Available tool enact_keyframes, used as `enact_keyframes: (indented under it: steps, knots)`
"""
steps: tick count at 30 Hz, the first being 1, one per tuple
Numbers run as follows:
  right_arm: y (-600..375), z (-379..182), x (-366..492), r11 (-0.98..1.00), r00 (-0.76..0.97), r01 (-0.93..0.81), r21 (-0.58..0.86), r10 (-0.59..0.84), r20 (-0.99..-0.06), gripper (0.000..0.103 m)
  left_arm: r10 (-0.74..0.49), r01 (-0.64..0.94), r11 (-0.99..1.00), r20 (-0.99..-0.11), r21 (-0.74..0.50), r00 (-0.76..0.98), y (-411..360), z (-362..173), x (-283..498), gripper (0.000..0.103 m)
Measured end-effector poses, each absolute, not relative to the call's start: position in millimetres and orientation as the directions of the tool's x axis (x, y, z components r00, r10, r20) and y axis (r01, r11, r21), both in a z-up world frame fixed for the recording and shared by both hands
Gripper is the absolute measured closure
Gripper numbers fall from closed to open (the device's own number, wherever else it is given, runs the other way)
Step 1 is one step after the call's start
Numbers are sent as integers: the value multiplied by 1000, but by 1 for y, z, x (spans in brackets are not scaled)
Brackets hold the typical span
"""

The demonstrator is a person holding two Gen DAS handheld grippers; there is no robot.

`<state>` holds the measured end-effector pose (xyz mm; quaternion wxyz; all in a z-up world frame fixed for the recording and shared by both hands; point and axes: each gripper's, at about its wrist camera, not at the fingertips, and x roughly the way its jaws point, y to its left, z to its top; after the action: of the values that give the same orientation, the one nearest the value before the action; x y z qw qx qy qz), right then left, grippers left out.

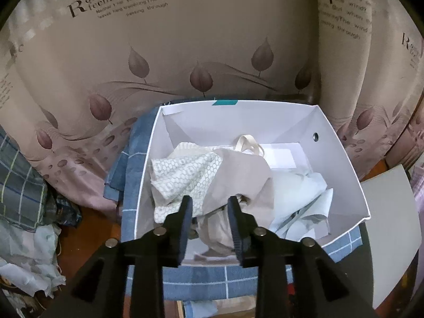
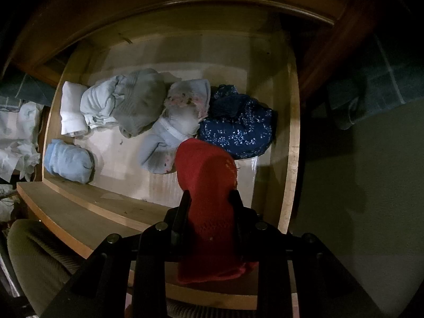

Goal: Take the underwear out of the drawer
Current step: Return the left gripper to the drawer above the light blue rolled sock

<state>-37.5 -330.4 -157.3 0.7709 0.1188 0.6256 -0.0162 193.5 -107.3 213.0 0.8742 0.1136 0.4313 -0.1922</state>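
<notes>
In the left wrist view, my left gripper (image 1: pixel 209 206) hangs open over a white box (image 1: pixel 344 164). Nothing is pinched between its fingers. Under them lie a beige garment (image 1: pixel 241 175), a white patterned one (image 1: pixel 185 175) and a pale blue one (image 1: pixel 302 193). In the right wrist view, my right gripper (image 2: pixel 210 198) is shut on red knitted underwear (image 2: pixel 206 169), held above the open wooden drawer (image 2: pixel 291 143). Still in the drawer are a navy floral piece (image 2: pixel 238 129), a grey one (image 2: pixel 137 108), a light blue roll (image 2: pixel 67 161) and a white folded piece (image 2: pixel 70 108).
The box stands on a blue checked cloth (image 1: pixel 201 278) in front of a leaf-print curtain (image 1: pixel 212 39). Clothes are piled at the left (image 1: pixel 23 198), and a white board (image 1: pixel 392 225) leans at the right. An olive cushion (image 2: pixel 34 251) sits near the drawer front.
</notes>
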Motion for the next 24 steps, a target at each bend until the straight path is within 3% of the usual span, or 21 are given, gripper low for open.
enact_keyframes:
  steps: [11, 24]
  knots:
    - [-330, -158, -38, 973, 214, 172, 157, 119, -970, 78, -249, 440, 898, -795, 26, 554, -76, 209, 154, 67]
    - [-329, -156, -38, 978, 205, 162, 130, 95, -974, 78, -197, 371, 928, -873, -20, 447, -26, 111, 110, 67]
